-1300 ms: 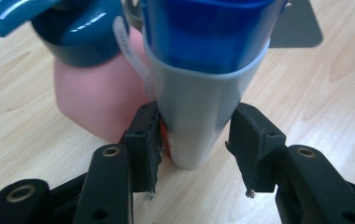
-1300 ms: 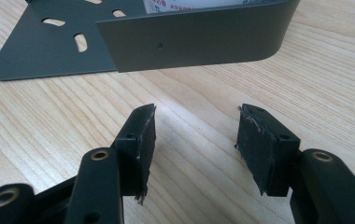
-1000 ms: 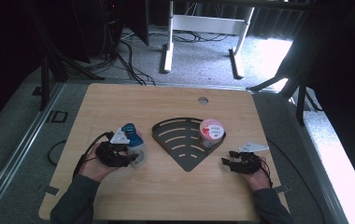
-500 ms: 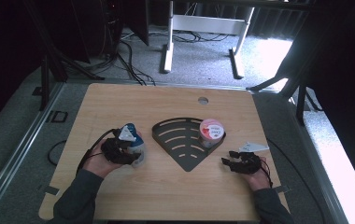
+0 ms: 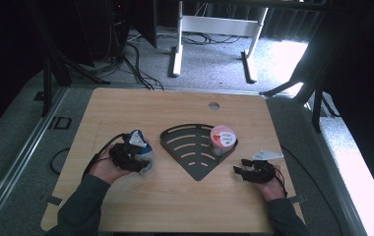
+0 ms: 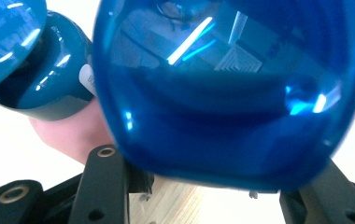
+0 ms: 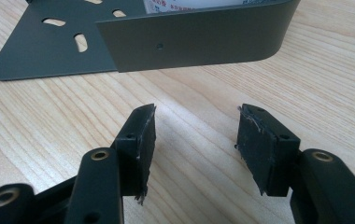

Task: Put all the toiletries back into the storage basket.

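Note:
A glossy blue container (image 5: 147, 153) sits on the left half of the table, and my left gripper (image 5: 143, 157) is shut on it from the left. In the left gripper view the blue container (image 6: 231, 93) spans the gap between both jaws and hides the pads. Beside it are a teal rounded object (image 6: 35, 70) and something pink (image 6: 73, 137) that I cannot identify. A dark fan-shaped metal tray (image 5: 187, 150) lies mid-table with a red-lidded cup (image 5: 223, 136) in its far right corner. My right gripper (image 5: 238, 170) (image 7: 194, 126) rests open on the wood just right of the tray wall (image 7: 194, 42).
The wooden table (image 5: 175, 110) has a round cable hole (image 5: 214, 105) near its far edge. Beyond the table are grey floor, loose cables (image 5: 136, 69) and a white frame's legs (image 5: 177, 49). A person's forearms come in from the near edge.
My left hand has shifted and turned slightly with the blue container in its jaws. The right gripper, tray and red-lidded cup stay where they were.

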A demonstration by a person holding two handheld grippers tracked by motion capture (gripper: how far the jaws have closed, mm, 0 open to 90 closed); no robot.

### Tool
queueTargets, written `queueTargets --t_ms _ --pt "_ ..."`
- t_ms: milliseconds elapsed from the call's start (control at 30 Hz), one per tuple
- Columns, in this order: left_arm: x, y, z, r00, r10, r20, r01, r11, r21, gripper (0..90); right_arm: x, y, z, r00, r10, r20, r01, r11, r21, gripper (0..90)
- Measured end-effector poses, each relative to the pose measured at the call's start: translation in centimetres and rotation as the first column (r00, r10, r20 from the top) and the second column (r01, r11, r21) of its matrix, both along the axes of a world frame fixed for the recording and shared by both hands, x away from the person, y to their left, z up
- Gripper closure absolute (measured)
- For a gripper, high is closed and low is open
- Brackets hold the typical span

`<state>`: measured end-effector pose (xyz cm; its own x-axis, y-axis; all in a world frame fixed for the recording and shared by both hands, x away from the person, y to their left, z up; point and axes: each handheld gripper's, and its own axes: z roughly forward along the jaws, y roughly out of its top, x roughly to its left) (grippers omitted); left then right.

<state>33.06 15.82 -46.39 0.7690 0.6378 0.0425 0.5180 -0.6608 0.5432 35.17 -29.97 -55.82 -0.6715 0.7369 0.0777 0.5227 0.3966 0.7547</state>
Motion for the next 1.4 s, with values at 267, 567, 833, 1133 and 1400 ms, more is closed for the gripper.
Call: queueTargets --t_ms 267,567,833,1133,1400 --pt "0.3 -0.5 0.1 0.9999 -0.004 -0.016 0.005 0.9997 0.026 51.8 0.0 0.0 0.0 1.0 0.0 0.0 0.0 1.0 0.0 46.5" --pt "0.6 -0.9 0.1 0.9993 -0.008 -0.037 0.01 0.9989 0.045 51.9 0.0 0.0 0.0 1.0 0.001 0.0 -0.001 1.0 0.0 46.5" --pt "0.9 -1.2 0.2 0.998 -0.011 -0.062 0.014 0.9983 0.056 52.2 0.0 0.0 0.0 1.0 0.001 -0.001 -0.001 1.0 0.001 46.5" --pt "1.2 -1.6 0.1 0.9972 -0.017 -0.072 0.022 0.9973 0.071 52.3 0.0 0.0 0.0 1.0 0.001 -0.001 -0.001 1.0 0.001 46.5" --pt "1.7 -2.0 0.0 0.9949 -0.023 -0.099 0.032 0.9953 0.091 52.3 0.0 -0.1 0.0 1.0 0.003 -0.002 -0.003 1.0 0.003 46.4"
